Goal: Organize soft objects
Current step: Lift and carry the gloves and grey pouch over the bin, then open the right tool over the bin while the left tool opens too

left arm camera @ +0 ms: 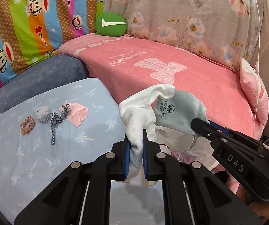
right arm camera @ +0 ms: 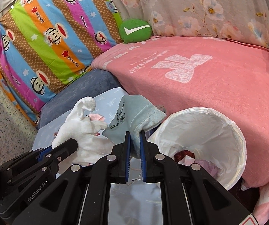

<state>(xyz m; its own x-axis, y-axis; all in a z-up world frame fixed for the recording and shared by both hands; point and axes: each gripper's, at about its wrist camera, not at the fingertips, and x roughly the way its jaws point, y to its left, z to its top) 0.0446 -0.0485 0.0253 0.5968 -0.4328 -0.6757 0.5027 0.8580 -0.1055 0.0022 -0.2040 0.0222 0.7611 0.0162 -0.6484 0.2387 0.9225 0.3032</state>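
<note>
left gripper (left arm camera: 135, 142) is pinching white cloth (left arm camera: 140, 108) | right gripper (right arm camera: 135, 140) is clamping grey-blue pouch (right arm camera: 134, 112) — both lifted (likely for sorting) | lined bin (right arm camera: 233, 131) is sitting just beside, probably their destination

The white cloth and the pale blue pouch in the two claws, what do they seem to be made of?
White cloth: looks like a knitted or terry cotton, matte, with a fine ribbed, nubbly weave; probably a sock or small towel. Pale blue pouch: seems a short-pile plush or velvet, softly sheened, with fuzzy edges and a dark printed logo.
</note>
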